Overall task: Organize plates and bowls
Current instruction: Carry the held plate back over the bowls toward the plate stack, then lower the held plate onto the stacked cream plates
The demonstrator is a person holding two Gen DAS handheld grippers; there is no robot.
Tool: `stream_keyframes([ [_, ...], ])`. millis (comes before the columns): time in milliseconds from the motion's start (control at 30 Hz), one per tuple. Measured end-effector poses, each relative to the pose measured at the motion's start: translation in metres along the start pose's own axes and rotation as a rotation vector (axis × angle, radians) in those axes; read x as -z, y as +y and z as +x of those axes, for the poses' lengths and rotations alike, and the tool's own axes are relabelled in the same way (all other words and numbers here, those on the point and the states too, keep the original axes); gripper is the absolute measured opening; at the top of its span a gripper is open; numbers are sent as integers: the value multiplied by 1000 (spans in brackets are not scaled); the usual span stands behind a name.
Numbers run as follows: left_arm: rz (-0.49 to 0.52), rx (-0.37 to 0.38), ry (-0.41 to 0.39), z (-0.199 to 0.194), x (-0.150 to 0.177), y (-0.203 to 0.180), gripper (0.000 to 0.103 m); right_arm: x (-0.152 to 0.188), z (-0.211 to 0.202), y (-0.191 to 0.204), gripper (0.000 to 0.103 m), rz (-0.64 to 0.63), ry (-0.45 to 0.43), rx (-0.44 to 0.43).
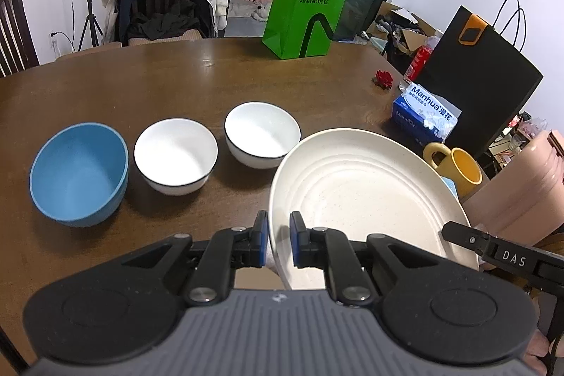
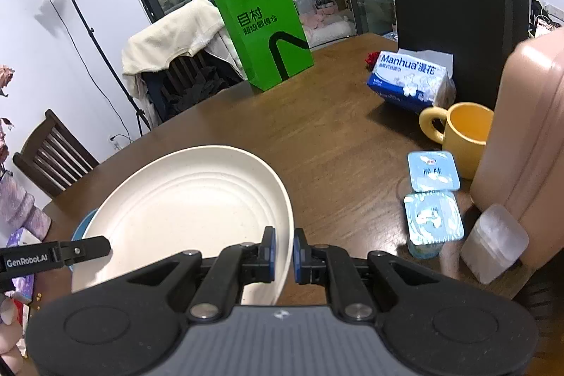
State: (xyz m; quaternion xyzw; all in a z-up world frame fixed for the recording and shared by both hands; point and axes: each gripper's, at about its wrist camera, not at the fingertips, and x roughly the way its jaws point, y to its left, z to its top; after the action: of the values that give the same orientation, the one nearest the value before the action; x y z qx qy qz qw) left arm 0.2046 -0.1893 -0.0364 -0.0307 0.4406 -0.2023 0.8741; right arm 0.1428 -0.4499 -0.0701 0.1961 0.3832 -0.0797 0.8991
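On the brown wooden surface (image 1: pixel 176 83) three bowls stand in a row: at the far left a blue bowl (image 1: pixel 79 173), next to it a white bowl with a dark rim (image 1: pixel 175 155), and then a second white bowl (image 1: pixel 262 134) of the same kind. The three are close together but do not touch. To the right of them is a big cream plate (image 1: pixel 366 196), tilted, with its far edge in front of the second white bowl. The left tongs (image 1: pixel 278 236) are clamped on the plate's near left rim, one blue pad on each side of it. The right tongs (image 2: pixel 283 254) are clamped on the plate's right rim in the same way. Further right a yellow mug (image 2: pixel 461 133) stands near a blue tissue pack (image 2: pixel 410 81), and two sealed cups (image 2: pixel 433 199) are in front of the mug, beside a pink container (image 2: pixel 528 143).
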Motion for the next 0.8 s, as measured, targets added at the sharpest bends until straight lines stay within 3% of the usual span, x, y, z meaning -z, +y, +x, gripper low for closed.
stream_keyframes([
  [800, -22, 8, -3, -7, 41, 9, 13, 49, -8, -2, 10, 1, 14, 7],
])
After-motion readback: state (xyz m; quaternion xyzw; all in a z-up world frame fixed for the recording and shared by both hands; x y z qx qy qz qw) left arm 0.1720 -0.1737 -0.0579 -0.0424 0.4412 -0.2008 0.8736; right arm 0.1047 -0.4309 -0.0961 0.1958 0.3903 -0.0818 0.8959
